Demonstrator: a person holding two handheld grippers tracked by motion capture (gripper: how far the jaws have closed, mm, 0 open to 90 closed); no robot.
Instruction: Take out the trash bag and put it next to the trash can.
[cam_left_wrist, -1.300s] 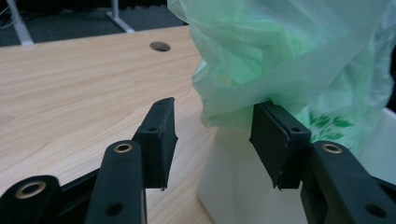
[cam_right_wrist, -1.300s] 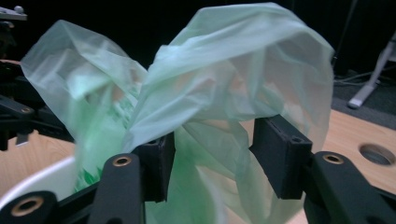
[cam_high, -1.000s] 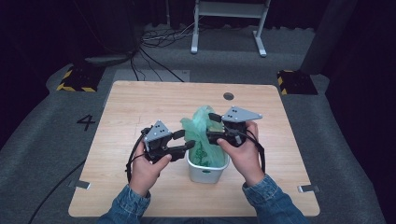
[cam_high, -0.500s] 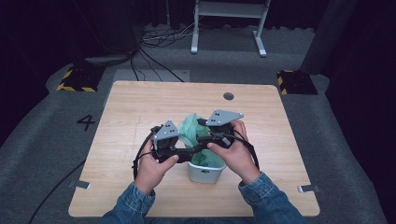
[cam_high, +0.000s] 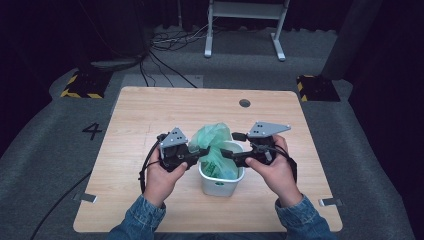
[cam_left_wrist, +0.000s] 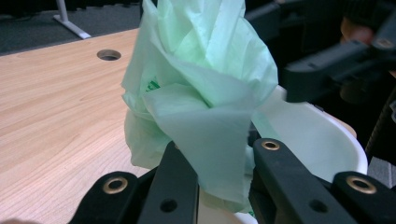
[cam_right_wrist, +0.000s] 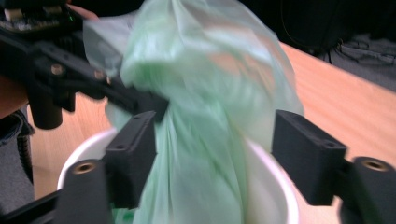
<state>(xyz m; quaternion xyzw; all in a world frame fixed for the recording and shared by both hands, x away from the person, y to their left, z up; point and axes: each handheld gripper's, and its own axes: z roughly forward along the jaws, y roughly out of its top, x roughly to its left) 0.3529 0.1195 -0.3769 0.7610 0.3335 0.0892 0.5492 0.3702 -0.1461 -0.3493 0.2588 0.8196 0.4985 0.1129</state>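
A crumpled light-green plastic bag (cam_high: 212, 140) stands up out of a small white bin (cam_high: 220, 186) near the table's front. My left gripper (cam_high: 202, 151) comes in from the left. Its jaws have just been closing and now pinch a fold of the bag (cam_left_wrist: 205, 98) above the bin's rim (cam_left_wrist: 322, 140). My right gripper (cam_high: 227, 154) reaches in from the right. Its jaws have just been opening and stand wide on either side of the bag (cam_right_wrist: 205, 93), not pressing it, above the bin (cam_right_wrist: 273, 186). The bag hides the bin's inside.
The bin stands on a light wooden table (cam_high: 150, 115) with a round cable hole (cam_high: 244, 103) at the back. Bare wood lies to the left, right and behind the bin. Beyond the table are grey floor, cables and a metal stand (cam_high: 245, 20).
The right hand has pulled back to the right and its jaws have spread off the bag. The left gripper's jaws have shut on the bag. The left hand stayed put.
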